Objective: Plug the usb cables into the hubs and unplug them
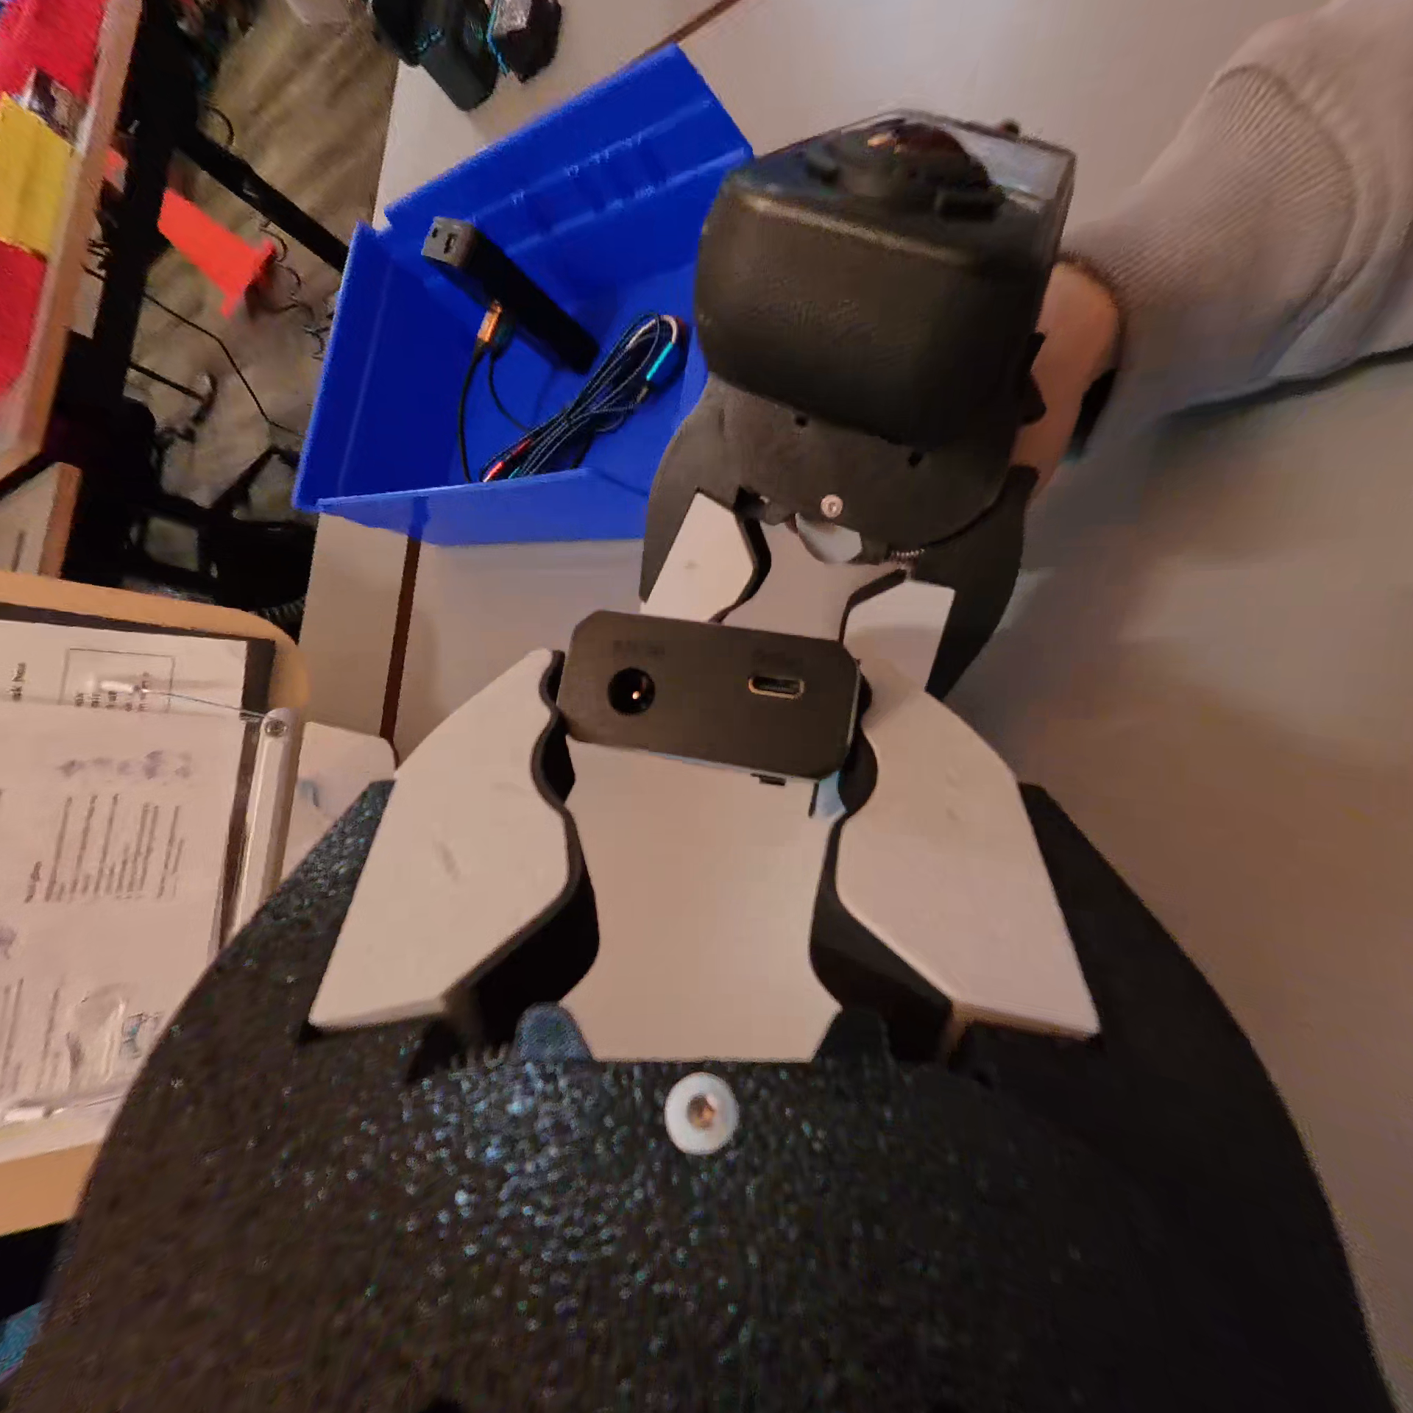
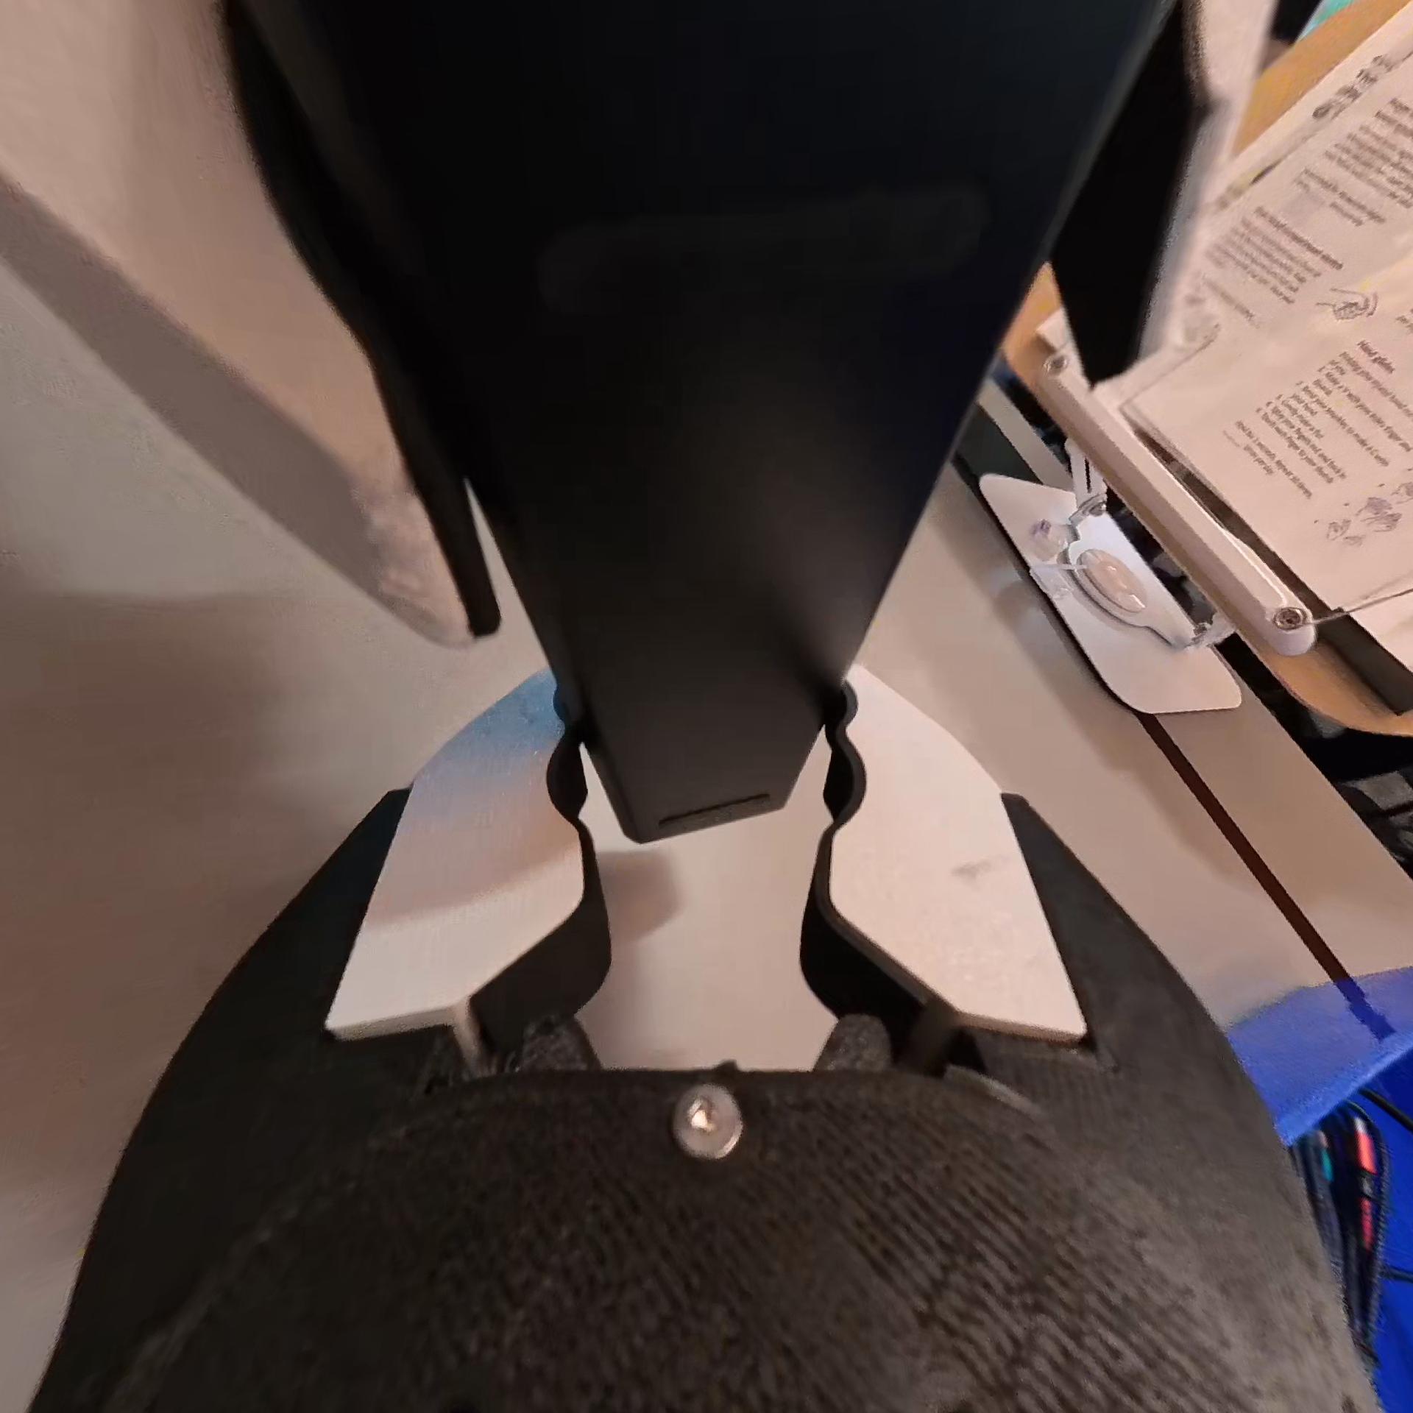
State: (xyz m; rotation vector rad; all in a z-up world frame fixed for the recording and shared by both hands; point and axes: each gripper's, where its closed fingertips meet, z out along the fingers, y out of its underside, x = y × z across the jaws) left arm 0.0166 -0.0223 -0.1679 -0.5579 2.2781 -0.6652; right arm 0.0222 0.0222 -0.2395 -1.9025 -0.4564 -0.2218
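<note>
My left gripper [image 1: 705, 715] clamps one end of the black hub [image 1: 703, 707]; my right gripper [image 2: 703, 757] seems closed on its other end. Only the left view shows the blue bin [image 1: 489, 367] holding another hub [image 1: 505, 294] and cables [image 1: 581, 413].

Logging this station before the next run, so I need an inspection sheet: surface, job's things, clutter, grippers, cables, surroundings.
Surface: pale table, bare near the grippers.
Job's things: black hub held off the table; second hub in the blue bin.
Clutter: printed sheets in a clear stand.
Grippers: left gripper shut on one end of the hub; right gripper shut on its other end.
Cables: coiled bundle and an orange-tipped cable at the second hub, all in the bin.
Surroundings: shelving, a sleeve.
</note>
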